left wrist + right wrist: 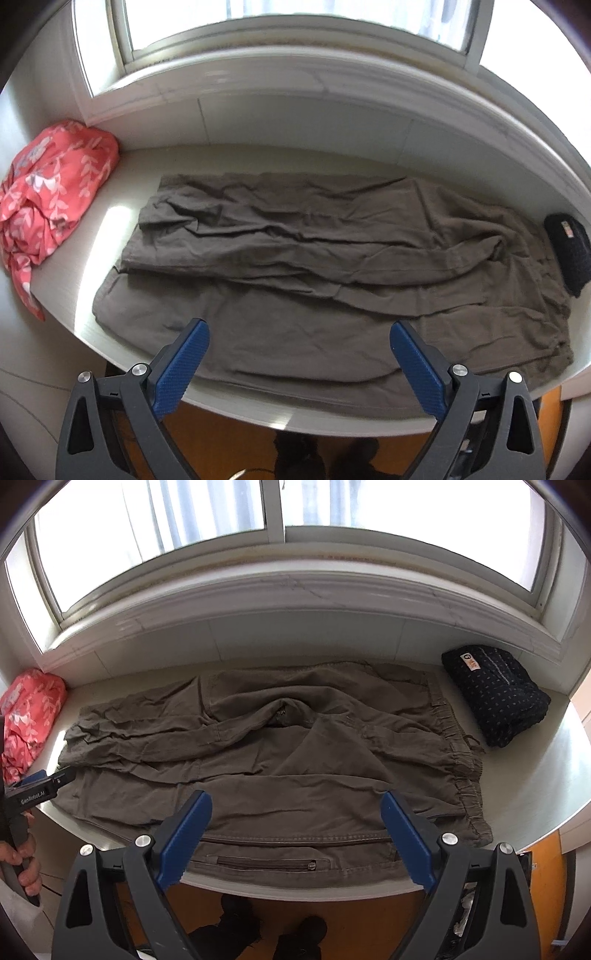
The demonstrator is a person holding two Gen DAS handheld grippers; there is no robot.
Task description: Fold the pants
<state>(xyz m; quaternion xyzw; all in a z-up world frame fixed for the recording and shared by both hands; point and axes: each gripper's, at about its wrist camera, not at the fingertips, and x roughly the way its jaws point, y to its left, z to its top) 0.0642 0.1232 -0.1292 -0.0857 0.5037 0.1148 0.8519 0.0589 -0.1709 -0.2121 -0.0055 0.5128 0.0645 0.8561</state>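
1. The brown pants [325,258] lie spread lengthwise along a white ledge [122,192] under a window [273,513]. The waistband sits toward the right end and the leg ends toward the left.
2. Their near edge runs right along the front lip of the ledge. In the right wrist view a zipped pocket [266,862] sits at that lip, with part of the cloth just over it.
3. The far edge stops close to the low white wall beneath the sill, leaving only a thin strip of bare surface.
4. At the left end a bare, sunlit patch of ledge separates the leg ends from a crumpled coral floral garment [51,195] pushed into the corner.
5. At the right end a folded dark dotted garment [496,694] lies just beside the gathered waistband [465,760]. More bare ledge opens in front of it.
6. The left gripper [299,332] hangs over the near leg portion. Its blue-padded fingers are spread wide and nothing is between them.
7. The right gripper [295,805] hovers over the hip area near the front edge, fingers likewise parted and empty.
8. A hand [22,860] holds the left gripper's handle at the left border of the right wrist view.
9. Below the ledge an orange-brown floor [351,908] shows, with dark shapes on it that I cannot identify.
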